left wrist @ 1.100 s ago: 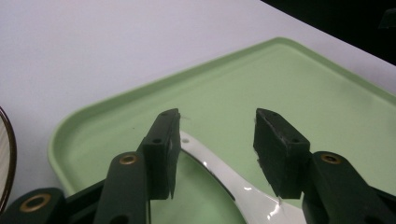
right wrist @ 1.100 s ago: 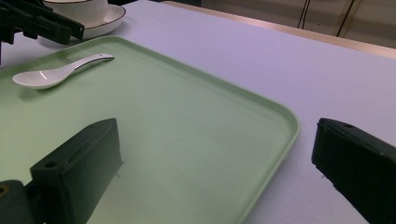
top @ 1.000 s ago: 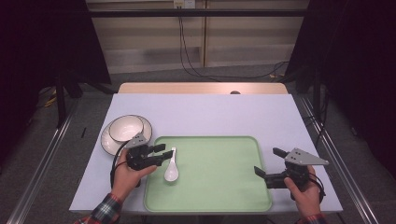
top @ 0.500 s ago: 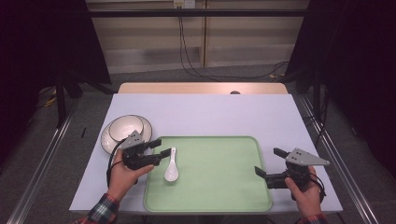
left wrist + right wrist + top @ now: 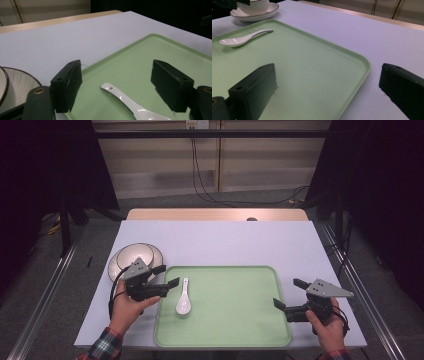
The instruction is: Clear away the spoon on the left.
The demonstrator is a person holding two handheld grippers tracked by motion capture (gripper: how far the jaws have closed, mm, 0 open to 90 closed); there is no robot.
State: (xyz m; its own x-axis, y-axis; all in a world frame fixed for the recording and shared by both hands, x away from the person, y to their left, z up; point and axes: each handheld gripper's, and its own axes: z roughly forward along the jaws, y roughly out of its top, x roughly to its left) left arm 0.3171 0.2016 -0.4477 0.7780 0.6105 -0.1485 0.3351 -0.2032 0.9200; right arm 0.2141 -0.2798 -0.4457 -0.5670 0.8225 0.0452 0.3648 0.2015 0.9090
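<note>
A white ceramic spoon (image 5: 183, 300) lies on the green tray (image 5: 235, 330), near the tray's left edge, handle pointing away from me. My left gripper (image 5: 166, 276) hovers at that edge, just left of the handle. Its jaws have just been opening. In the left gripper view the left gripper (image 5: 117, 68) stands open; the spoon (image 5: 130, 105) has its handle tip low between the jaws, touching neither pad. My right gripper (image 5: 290, 293) is open at the tray's right edge. The right gripper view has the right gripper (image 5: 327, 82) straddling the tray rim (image 5: 362, 62) with nothing held.
A white bowl (image 5: 131, 259) sits on a dark-rimmed plate (image 5: 152, 254) on the table behind the left gripper, off the tray's far left corner. The pale table top (image 5: 240, 240) stretches behind the tray. Dark curtains and cables stand beyond the far edge.
The left gripper's jaws have spread wider apart and the spoon's handle now lies free of them on the tray. The left hand shifted only slightly. The right gripper has not moved.
</note>
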